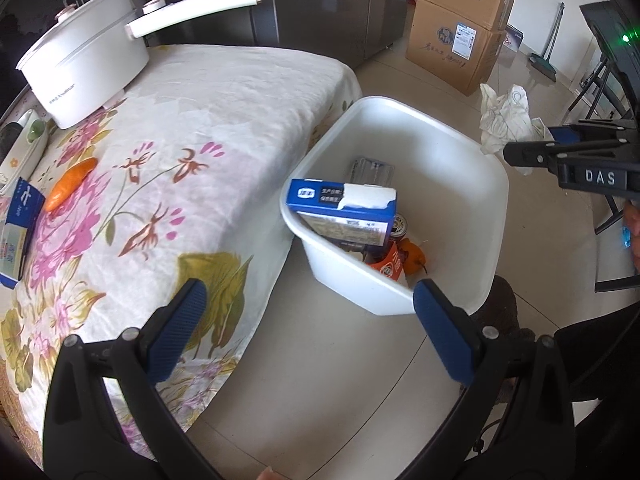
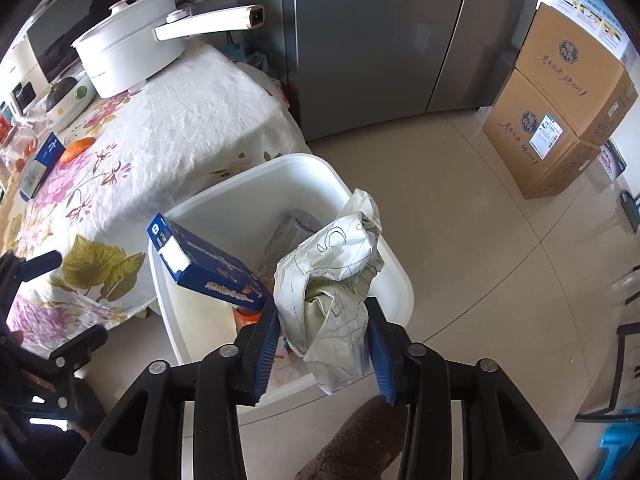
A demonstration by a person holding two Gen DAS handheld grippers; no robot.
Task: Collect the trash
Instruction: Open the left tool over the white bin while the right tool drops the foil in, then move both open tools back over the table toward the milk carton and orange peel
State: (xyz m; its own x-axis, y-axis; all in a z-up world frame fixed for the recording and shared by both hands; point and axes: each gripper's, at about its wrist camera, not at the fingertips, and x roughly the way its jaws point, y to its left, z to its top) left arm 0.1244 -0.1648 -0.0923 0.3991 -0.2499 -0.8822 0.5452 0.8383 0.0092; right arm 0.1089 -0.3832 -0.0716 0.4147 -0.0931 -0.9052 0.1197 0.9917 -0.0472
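A white plastic bin (image 1: 472,152) stands on the floor beside the table; it also shows in the right wrist view (image 2: 248,184). Inside it a blue carton (image 1: 344,212) leans on the rim, with a can, a red packet and other trash. My left gripper (image 1: 308,292) is open and empty, above the floor by the bin's near corner. My right gripper (image 2: 322,312) is shut on crumpled white paper (image 2: 336,280), held over the bin's near right edge. The paper (image 1: 506,116) and right gripper (image 1: 516,156) appear at the right in the left wrist view.
The table wears a floral cloth (image 1: 192,128). On it lie an orange carrot (image 1: 70,184), a blue box (image 1: 18,232) and a white pot (image 1: 88,68). Stacked cardboard boxes (image 2: 560,120) stand by the grey fridge (image 2: 380,40). A brown slipper (image 2: 360,440) is near the bin.
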